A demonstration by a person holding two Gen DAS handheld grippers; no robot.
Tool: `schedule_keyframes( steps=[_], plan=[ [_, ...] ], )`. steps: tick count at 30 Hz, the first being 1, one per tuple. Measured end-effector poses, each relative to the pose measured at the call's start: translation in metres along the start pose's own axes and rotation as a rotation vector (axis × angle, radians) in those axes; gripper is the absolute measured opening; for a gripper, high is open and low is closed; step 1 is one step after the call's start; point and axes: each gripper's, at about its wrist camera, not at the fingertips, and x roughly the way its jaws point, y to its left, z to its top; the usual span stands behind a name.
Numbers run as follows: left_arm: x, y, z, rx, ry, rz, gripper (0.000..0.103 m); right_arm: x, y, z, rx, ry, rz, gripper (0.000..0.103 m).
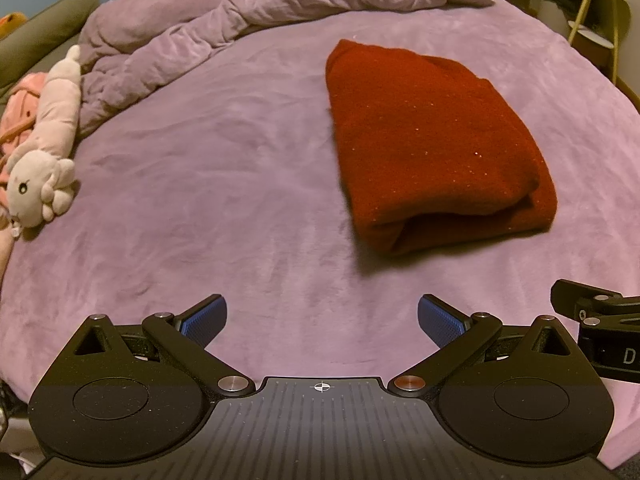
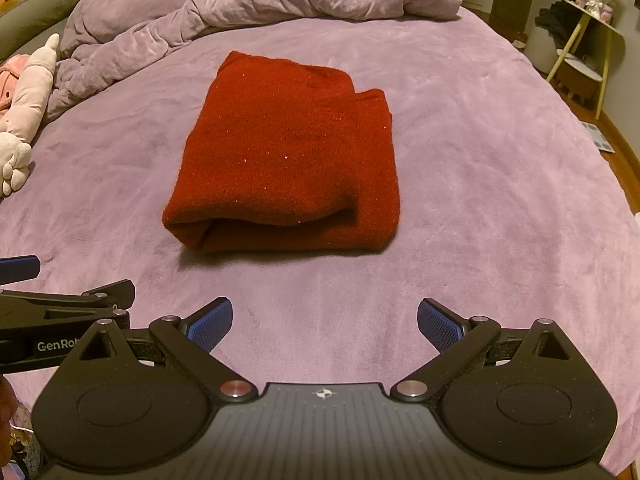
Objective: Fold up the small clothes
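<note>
1. Nearest in, the left gripper hovers over the bed with its blue-padded fingers spread wide and nothing between them.
2. Right beside it, the right gripper is just the same: fingers splayed apart, empty, low over the purple sheet. Each tool shows at the edge of the other's view, so they sit side by side.
3. Ahead of both lies the red sweater, folded into a thick, roughly rectangular bundle. It rests flat on the sheet, clear of both grippers.
4. Look at the near end: a rolled fold faces the cameras, with layers stacked and a dark gap between them. The knit looks fuzzy, with tiny glints scattered across the top.
5. On the right side a lower layer pokes out past the upper one, so the edges are not quite flush.
6. Off to the left, a pale plush toy lies at the bed's edge.
7. Farthest back, a crumpled purple duvet is heaped across the head of the bed.
</note>
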Motion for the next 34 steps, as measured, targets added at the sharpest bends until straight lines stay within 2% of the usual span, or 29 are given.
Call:
schedule_keyframes(
  steps=[34],
  plan=[
    [-0.0028,-0.0021,-0.0018,0.016,-0.005,-0.019,0.103,-0.0026,-0.0001,-0.0021,0.005,-0.008,-0.006,0.099]
  ],
)
